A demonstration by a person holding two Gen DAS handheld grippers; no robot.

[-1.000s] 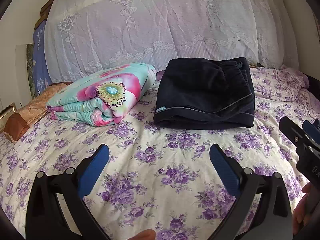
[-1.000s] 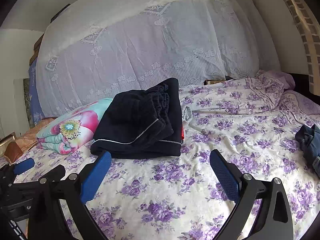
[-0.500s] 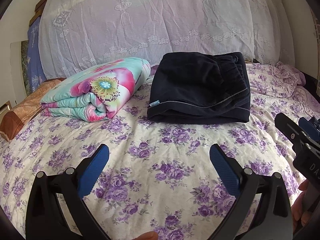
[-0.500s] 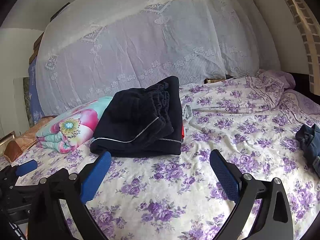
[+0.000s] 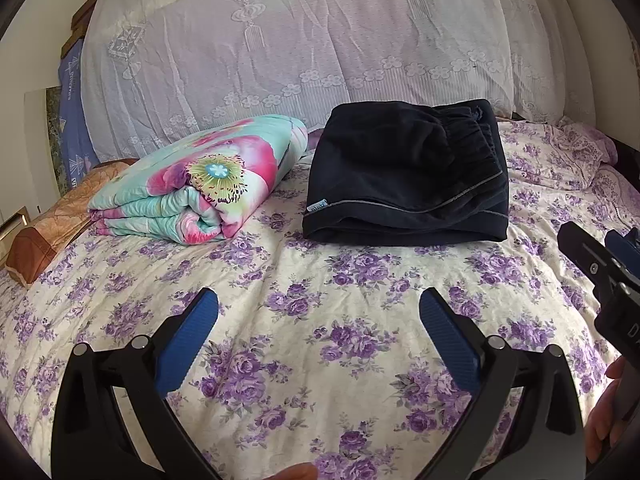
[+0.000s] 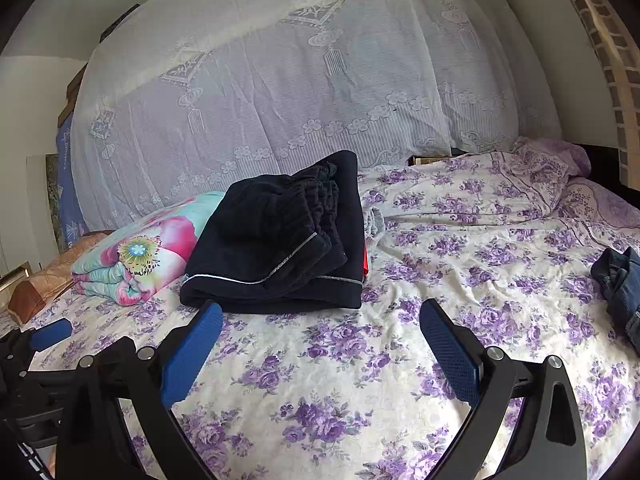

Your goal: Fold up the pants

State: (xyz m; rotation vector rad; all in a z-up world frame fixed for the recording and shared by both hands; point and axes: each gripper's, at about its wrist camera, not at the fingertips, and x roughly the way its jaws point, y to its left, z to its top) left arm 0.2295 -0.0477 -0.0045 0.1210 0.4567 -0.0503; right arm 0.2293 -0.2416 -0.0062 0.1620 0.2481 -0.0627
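Both grippers, left gripper [image 5: 318, 320] and right gripper [image 6: 320, 334], spread wide, empty; folded pants [image 5: 408, 176] well ahead.

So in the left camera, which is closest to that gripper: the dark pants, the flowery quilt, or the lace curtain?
From the left gripper:
1. Dark pants, folded, ahead and slightly right. The flowery quilt, ahead to the left, looks about as near; too close to call.
2. Lace curtain, hanging behind both at the far edge of the bed.
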